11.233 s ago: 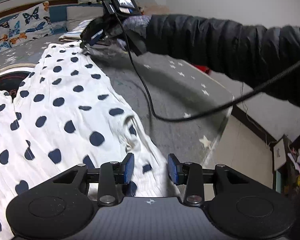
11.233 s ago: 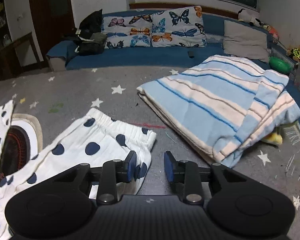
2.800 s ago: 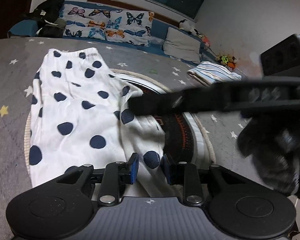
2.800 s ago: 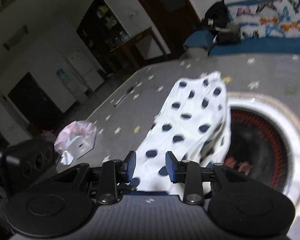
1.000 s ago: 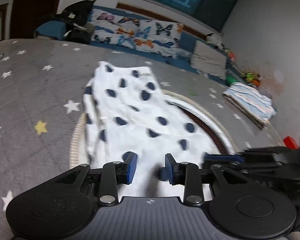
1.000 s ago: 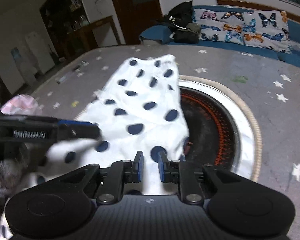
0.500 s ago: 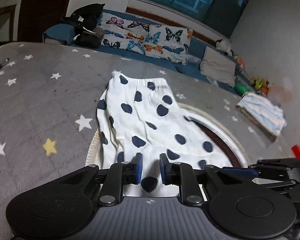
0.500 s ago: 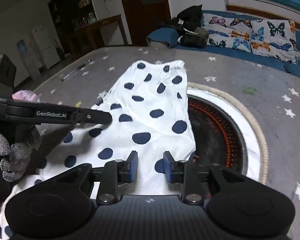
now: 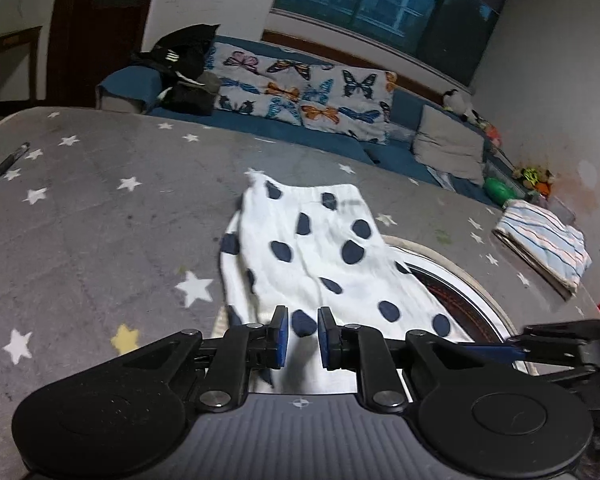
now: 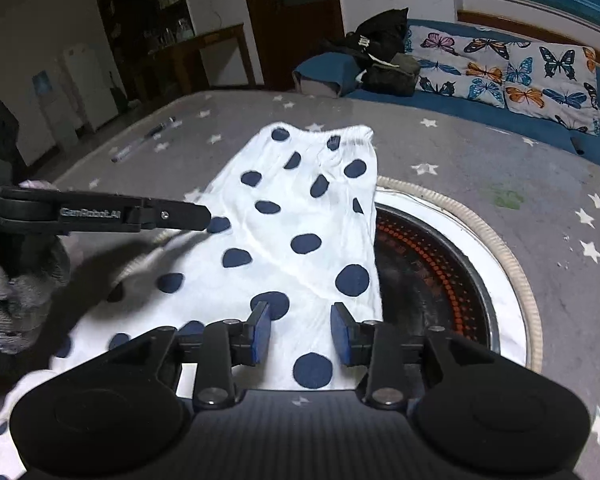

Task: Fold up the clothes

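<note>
White trousers with dark blue dots [image 9: 320, 256] lie lengthwise on the grey star-patterned surface, waistband at the far end, also in the right wrist view [image 10: 300, 232]. My left gripper [image 9: 302, 338] is over the near end of the cloth with a narrow gap between its blue pads; nothing is pinched. It shows from the side in the right wrist view [image 10: 172, 216], at the cloth's left edge. My right gripper [image 10: 300, 332] is open above the near end of the cloth. Its fingers [image 9: 540, 344] reach in from the right in the left wrist view.
A round recessed burner with a white rim [image 10: 512, 280] lies partly under the cloth's right side. A folded blue-striped cloth [image 9: 544, 244] sits far right. A pen [image 10: 144, 138] lies far left. A sofa with butterfly cushions [image 9: 300, 88] runs behind.
Both grippers have opened wider and let go of the cloth's near end. The trousers now lie flat and stretched out. Both grippers have drawn back slightly.
</note>
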Demonstrator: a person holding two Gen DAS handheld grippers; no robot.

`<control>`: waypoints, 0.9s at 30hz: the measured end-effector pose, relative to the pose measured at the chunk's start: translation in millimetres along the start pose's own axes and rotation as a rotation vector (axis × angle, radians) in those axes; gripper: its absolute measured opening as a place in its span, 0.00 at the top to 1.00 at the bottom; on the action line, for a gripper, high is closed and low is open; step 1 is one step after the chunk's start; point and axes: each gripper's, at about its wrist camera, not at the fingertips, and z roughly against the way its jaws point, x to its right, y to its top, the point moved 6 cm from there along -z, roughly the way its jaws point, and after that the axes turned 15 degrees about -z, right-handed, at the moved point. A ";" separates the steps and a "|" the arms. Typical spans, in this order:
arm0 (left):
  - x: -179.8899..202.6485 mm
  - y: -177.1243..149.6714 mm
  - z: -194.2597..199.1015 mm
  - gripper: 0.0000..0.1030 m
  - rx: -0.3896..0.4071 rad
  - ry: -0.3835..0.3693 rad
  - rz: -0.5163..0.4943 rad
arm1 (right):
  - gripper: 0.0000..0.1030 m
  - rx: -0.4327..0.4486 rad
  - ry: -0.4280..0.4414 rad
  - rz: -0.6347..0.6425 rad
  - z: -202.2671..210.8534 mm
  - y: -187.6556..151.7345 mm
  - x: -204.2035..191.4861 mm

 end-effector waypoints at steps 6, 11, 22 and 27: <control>-8.2 0.3 -21.7 0.83 -0.031 0.013 -0.008 | 0.67 0.008 -0.010 0.016 -9.5 9.4 -3.8; -9.2 3.2 -23.3 0.83 -0.023 0.013 0.006 | 0.62 -0.014 -0.016 0.080 -14.6 5.6 -8.8; 5.8 -12.9 13.4 0.79 -0.013 -0.055 0.018 | 0.58 -0.035 -0.012 0.150 -20.2 7.8 -18.9; 16.8 -28.4 31.6 0.72 -0.024 -0.098 0.024 | 0.58 -0.037 0.029 0.146 -20.8 23.3 -20.9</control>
